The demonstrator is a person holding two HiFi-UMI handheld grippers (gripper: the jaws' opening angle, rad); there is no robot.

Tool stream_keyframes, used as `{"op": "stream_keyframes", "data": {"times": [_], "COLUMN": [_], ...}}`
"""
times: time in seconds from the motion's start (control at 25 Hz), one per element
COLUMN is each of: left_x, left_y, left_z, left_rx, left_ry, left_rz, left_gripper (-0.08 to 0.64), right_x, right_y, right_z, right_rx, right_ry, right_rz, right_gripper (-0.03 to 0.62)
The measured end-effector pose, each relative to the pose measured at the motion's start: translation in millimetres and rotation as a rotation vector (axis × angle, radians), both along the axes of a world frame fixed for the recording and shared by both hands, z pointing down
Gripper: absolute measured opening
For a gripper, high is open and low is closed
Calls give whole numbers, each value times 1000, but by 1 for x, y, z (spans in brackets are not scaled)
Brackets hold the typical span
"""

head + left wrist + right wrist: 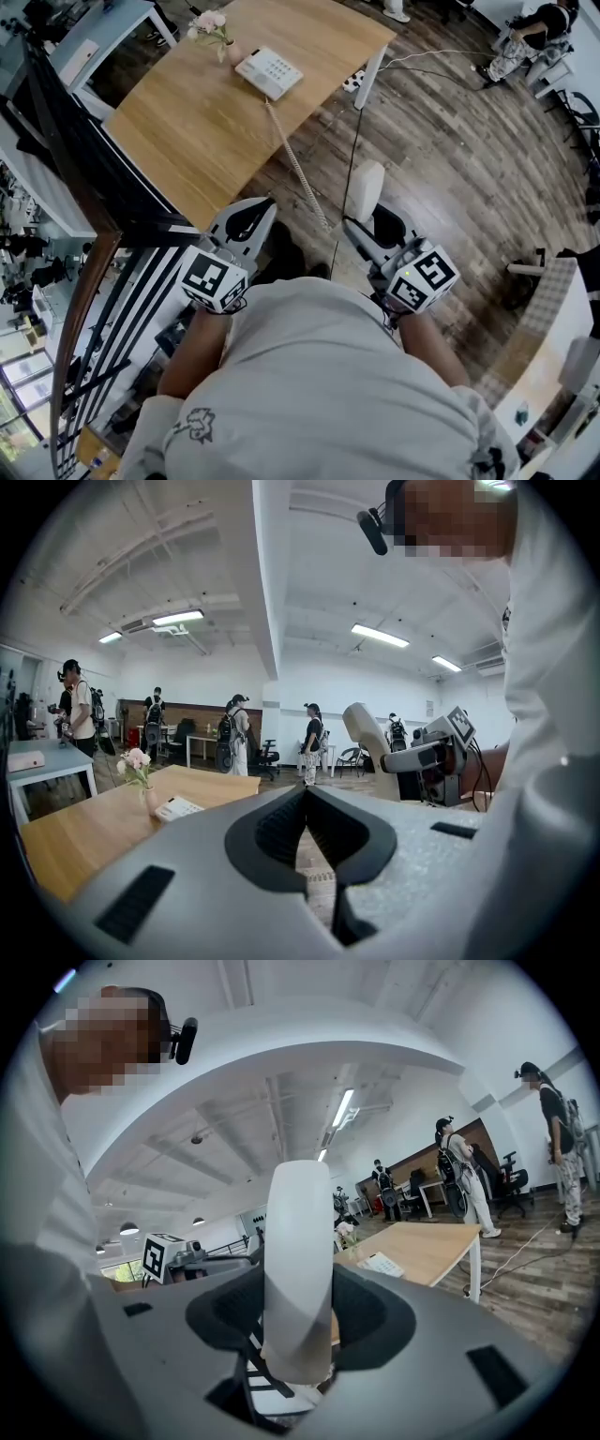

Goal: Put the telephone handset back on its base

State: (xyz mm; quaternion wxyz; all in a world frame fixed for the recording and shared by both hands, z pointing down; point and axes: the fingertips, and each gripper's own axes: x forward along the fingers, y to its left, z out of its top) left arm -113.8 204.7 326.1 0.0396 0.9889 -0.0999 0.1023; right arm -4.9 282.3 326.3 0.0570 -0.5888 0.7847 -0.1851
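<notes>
The white telephone base [269,72] sits on the far part of the wooden table [197,131], its coiled cord [298,169] trailing off the table edge toward me. My right gripper [371,231] is shut on the white handset [365,190], held over the floor well away from the table. In the right gripper view the handset [298,1241] stands upright between the jaws, and the base [382,1264] lies far off on the table. My left gripper [266,204] is shut and empty, beside the table's near edge. In the left gripper view the base [176,808] sits small on the table.
A small vase of pink flowers [212,28] stands next to the base. A black railing [112,309] runs along my left. A thin cable [349,178] crosses the wooden floor. Several people [234,733] stand far back in the room.
</notes>
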Motion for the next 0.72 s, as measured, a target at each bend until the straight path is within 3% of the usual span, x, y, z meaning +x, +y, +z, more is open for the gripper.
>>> {"op": "stream_keyframes", "data": {"times": [0.28, 0.72], "left_x": [29, 64], "left_y": [-53, -169], "left_z": [10, 13], "left_rx": [-24, -43], "left_ry": [10, 12], "left_rz": [12, 68], "left_gripper": [6, 6], "right_x": [19, 49], "right_y": [-47, -162], "right_z": [15, 10], "right_rx": [-44, -70], "right_ry": [12, 27], "right_rz": [-13, 29], "right_gripper": [224, 224]}}
